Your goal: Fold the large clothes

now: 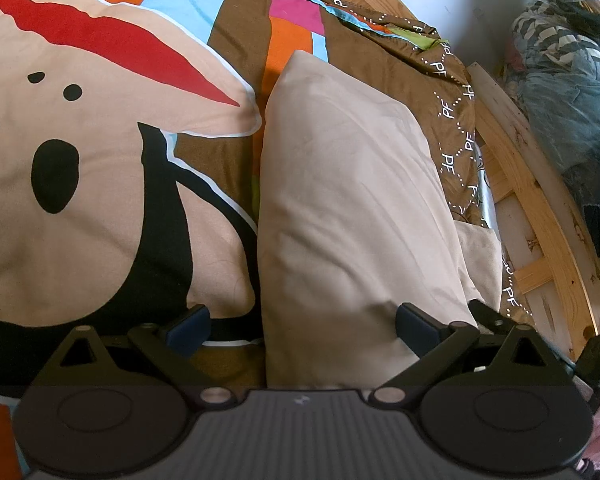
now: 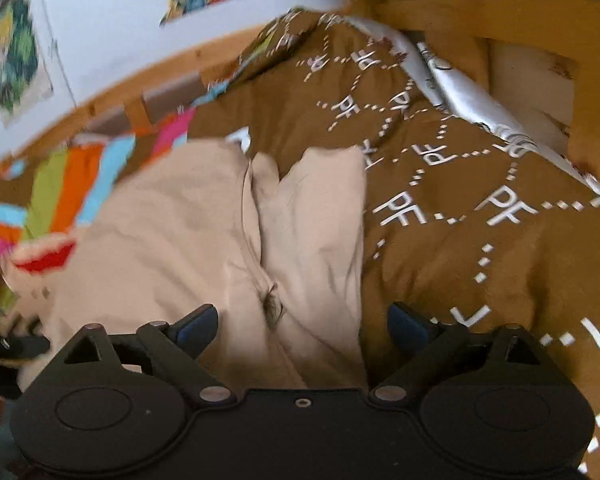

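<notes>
A beige garment [image 1: 348, 208] lies as a long folded strip on the bed, its near end between the fingers of my left gripper [image 1: 302, 330], which stands open just above it. In the right wrist view the same beige garment [image 2: 300, 240] shows a seam and a dark spot down its middle, with bunched folds at the far end. My right gripper [image 2: 302, 328] is open over its near edge, nothing pinched between the blue pads [image 2: 198, 326].
The bed is covered by a brown duvet with white "PF" letters [image 2: 480, 220] and a large cartoon print in beige, red and black [image 1: 80, 160]. A wooden bed frame [image 1: 540, 216] runs along the right. Bagged clothes [image 1: 568, 80] lie beyond it.
</notes>
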Demonstrator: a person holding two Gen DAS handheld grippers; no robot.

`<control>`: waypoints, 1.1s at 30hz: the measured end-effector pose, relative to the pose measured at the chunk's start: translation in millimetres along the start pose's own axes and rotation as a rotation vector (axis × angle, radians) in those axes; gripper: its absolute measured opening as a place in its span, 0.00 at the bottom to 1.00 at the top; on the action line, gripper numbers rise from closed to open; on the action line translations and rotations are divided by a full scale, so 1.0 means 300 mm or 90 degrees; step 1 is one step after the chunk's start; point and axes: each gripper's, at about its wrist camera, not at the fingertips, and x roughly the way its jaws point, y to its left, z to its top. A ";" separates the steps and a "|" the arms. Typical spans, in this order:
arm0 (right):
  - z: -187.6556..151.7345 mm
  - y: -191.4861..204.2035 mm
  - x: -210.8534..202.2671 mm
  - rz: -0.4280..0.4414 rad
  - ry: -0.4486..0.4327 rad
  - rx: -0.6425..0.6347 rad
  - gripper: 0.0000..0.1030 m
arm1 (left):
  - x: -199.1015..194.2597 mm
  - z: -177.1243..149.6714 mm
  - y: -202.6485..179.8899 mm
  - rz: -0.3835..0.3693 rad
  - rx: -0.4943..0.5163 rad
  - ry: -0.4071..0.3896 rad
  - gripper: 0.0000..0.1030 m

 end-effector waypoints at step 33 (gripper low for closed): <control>-0.126 0.060 0.022 -0.028 -0.054 -0.094 0.97 | 0.003 -0.004 -0.006 0.008 0.009 -0.003 1.00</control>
